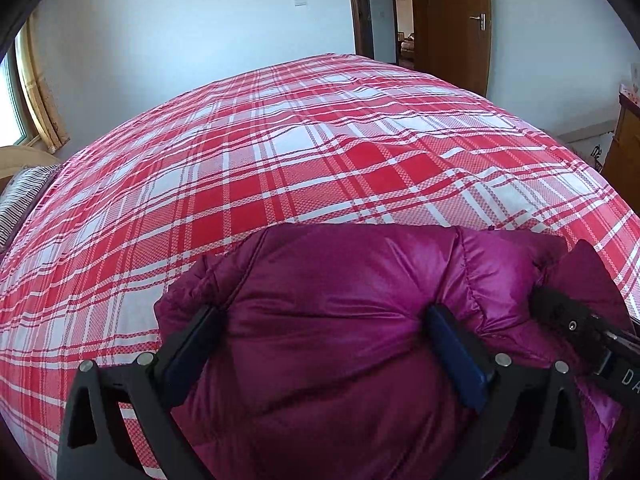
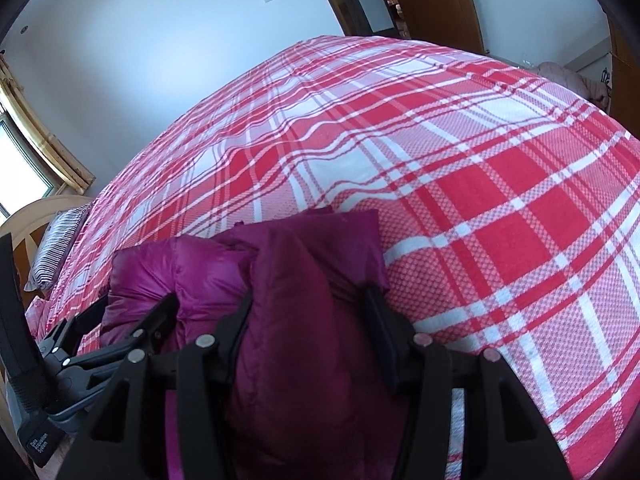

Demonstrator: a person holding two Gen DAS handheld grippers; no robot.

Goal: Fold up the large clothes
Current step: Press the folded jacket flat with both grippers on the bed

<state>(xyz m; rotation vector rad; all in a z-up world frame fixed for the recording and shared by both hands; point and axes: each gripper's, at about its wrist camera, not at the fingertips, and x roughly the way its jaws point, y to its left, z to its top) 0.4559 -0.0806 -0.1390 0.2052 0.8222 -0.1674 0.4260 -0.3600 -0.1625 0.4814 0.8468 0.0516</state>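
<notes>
A shiny magenta down jacket (image 1: 344, 304) lies bunched at the near edge of a bed with a red and white plaid cover (image 1: 304, 132). My left gripper (image 1: 324, 316) has its fingers wide apart around a thick puffy fold of the jacket, both pads pressing into the fabric. My right gripper (image 2: 308, 300) likewise clamps a darker bundled part of the jacket (image 2: 304, 280). The right gripper shows at the right edge of the left wrist view (image 1: 568, 316). The left gripper shows at the left of the right wrist view (image 2: 132, 320). The jacket's near part is hidden under the grippers.
The plaid bed (image 2: 480, 184) stretches far ahead. A striped pillow (image 1: 20, 200) lies at the left by the headboard (image 2: 36, 216). A window with a curtain (image 1: 40, 96) is at far left. A brown door (image 1: 452, 16) stands open beyond the bed. A wooden cabinet (image 1: 624, 148) is at right.
</notes>
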